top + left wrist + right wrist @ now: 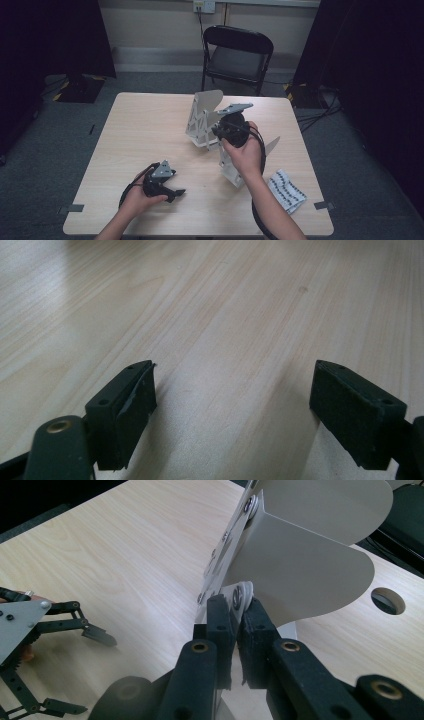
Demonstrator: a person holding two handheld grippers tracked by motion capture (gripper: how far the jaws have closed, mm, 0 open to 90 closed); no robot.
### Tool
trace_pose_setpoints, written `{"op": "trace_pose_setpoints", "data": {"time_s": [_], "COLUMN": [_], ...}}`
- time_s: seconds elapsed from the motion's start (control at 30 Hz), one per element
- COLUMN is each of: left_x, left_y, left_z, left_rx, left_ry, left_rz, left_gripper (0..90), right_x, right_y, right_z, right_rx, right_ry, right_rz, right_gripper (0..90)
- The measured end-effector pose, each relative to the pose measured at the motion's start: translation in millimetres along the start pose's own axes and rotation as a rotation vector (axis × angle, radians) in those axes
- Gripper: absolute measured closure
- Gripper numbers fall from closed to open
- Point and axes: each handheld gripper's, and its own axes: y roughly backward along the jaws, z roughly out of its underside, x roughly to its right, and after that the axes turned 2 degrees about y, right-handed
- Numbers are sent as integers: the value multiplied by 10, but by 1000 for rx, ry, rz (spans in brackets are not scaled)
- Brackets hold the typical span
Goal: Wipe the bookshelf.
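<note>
White metal bracket (205,122) of thin plates with rounded fins, standing upright on the table (140,130) a little right of its middle. In the right gripper view the plates fan out from a riveted spine, and one curved fin (305,575) spreads just above the jaws. A second white piece (231,167) of the same kind stands just in front of it, nearer the person, partly hidden by the right hand (245,155).

The right tool (239,615) is clenched on the lower edge of the bracket, its two black jaws pressed together on the thin sheet beside a round rivet. In the high view this tool (231,129) sits above the plates with its grey three-cornered plate on top and a black cable trailing back along the forearm.

The left tool (172,191) rests low on the table near the front left, well apart from the bracket, held in the left hand (140,197). Its jaws stand released and wide, with bare wood between them in the left gripper view.

A small folded cloth (286,191) with a dark pattern lies near the front right corner. Beyond the table stands a black folding chair (237,55)
</note>
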Motion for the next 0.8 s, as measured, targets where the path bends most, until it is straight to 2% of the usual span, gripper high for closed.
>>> {"op": "trace_pose_setpoints", "data": {"time_s": [0.4, 0.8], "left_x": [0, 2], "left_y": [-1, -2], "left_z": [0, 0], "left_rx": [0, 2], "left_ry": [0, 2], "left_rz": [0, 0], "left_gripper": [183, 183], "right_x": [-175, -314], "right_y": [-94, -194], "right_z": [56, 116], "right_rx": [12, -12], "right_ry": [1, 7], "right_rz": [-36, -48], "right_gripper": [845, 861]}}
